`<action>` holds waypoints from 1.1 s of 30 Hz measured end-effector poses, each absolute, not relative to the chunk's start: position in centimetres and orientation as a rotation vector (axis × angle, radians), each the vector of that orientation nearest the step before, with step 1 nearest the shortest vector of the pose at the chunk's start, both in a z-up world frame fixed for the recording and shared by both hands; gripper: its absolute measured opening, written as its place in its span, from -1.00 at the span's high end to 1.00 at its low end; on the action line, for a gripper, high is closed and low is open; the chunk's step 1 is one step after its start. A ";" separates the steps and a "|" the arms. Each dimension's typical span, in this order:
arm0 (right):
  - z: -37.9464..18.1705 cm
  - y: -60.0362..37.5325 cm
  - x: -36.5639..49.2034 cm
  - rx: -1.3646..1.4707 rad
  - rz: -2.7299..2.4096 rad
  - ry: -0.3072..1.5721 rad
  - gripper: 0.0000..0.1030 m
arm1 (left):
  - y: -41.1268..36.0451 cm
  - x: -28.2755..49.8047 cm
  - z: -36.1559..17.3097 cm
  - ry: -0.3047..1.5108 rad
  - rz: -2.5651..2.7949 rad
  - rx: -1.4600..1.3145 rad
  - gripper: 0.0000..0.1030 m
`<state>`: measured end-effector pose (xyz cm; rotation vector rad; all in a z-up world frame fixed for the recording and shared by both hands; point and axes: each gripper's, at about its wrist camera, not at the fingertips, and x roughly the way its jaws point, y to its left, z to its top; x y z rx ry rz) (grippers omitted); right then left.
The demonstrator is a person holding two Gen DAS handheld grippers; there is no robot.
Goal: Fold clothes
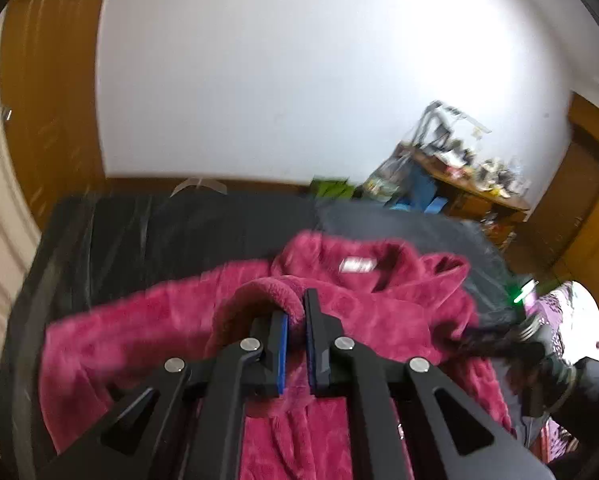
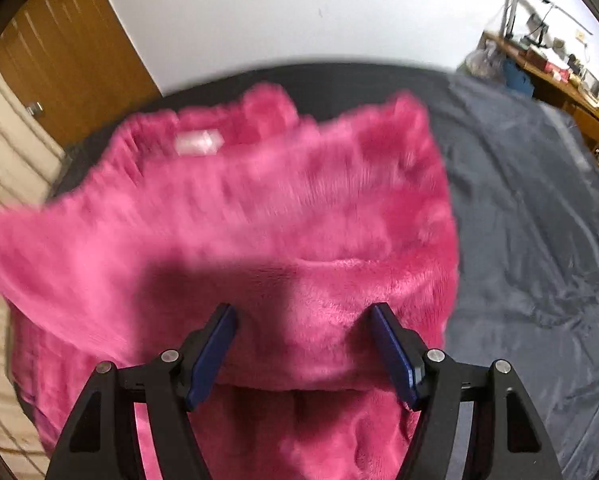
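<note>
Folding underway | pink fleece robe spread on dark bed sheet | cuff fold clenched by left gripper for carrying inward | right gripper jaws released, held above fabric

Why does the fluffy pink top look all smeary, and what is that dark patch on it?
In the right wrist view the pink top is streaked with motion blur, sharper near the open right hand-held gripper; the dark patch looks like a shadow. In the left wrist view the cluttered desk is smeared too, while the left hand-held gripper, shut on the fabric, stays crisp.
</note>
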<state>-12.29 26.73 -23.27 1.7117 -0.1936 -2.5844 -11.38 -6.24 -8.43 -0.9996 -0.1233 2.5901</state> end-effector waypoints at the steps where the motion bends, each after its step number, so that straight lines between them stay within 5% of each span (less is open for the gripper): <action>1: -23.1 26.9 -12.3 1.706 -2.587 -0.187 -0.39 | -6.3 -11.3 -7.9 -0.110 2.583 -0.966 0.74; 12: -21.0 28.6 -12.3 1.642 -2.609 -0.117 -0.40 | -9.5 -12.4 -18.8 -0.064 2.563 -1.407 0.70; 29: -26.0 33.5 -22.0 1.762 -2.631 -0.220 -0.48 | -6.6 -16.5 -22.3 -0.096 2.491 -1.615 0.38; 33: -26.3 32.8 -22.0 1.766 -2.647 -0.104 -0.50 | -6.3 -17.0 -23.3 -0.079 2.486 -1.654 0.33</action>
